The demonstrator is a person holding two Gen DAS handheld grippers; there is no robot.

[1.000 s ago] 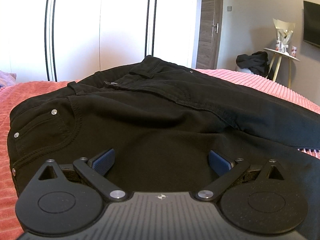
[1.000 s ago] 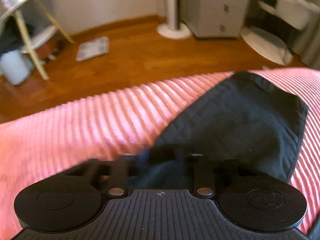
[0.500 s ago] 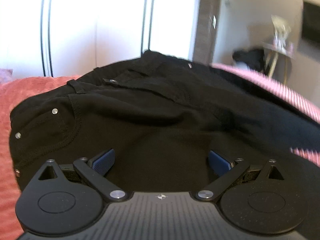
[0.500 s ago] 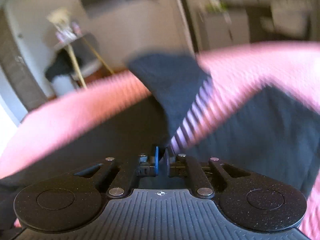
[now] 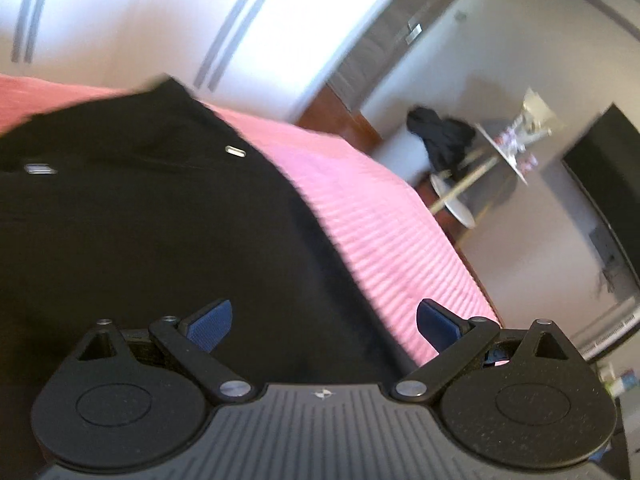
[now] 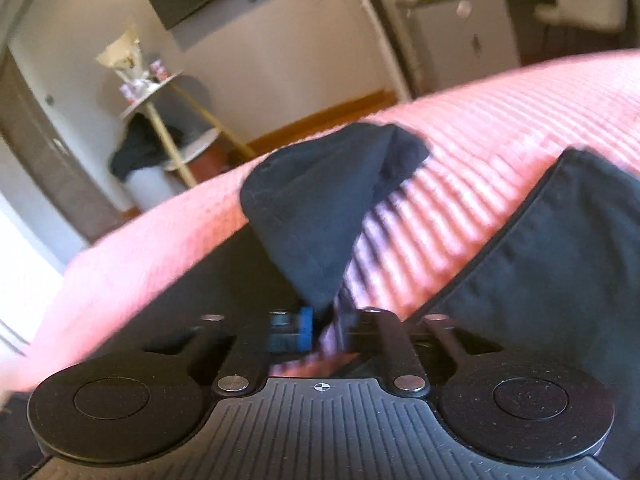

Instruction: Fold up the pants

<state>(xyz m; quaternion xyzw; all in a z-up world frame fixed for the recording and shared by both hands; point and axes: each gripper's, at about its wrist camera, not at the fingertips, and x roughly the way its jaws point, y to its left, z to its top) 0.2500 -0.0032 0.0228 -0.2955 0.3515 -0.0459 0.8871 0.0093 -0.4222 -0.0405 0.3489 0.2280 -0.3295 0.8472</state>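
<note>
The black pants (image 5: 152, 220) lie spread on the pink ribbed bedspread (image 5: 384, 216), one leg end (image 6: 328, 208) lifted off the cover and pinched in the narrowly closed right gripper (image 6: 326, 326), while the left gripper (image 5: 324, 320) hangs above the cloth with jaws spread wide, holding nothing.

The black pants (image 5: 140, 220) covered the left and near part of the pink ribbed bedspread (image 5: 392, 240); a bare strip of cover ran along the right, open for passage. In the right wrist view, a raised trouser leg end (image 6: 320, 216) stood ahead of the right gripper (image 6: 328, 324), blocking the centre line. Bare cover lay to either side. Beyond the bed edge, a side table (image 6: 160, 92) stood well apart.
</note>
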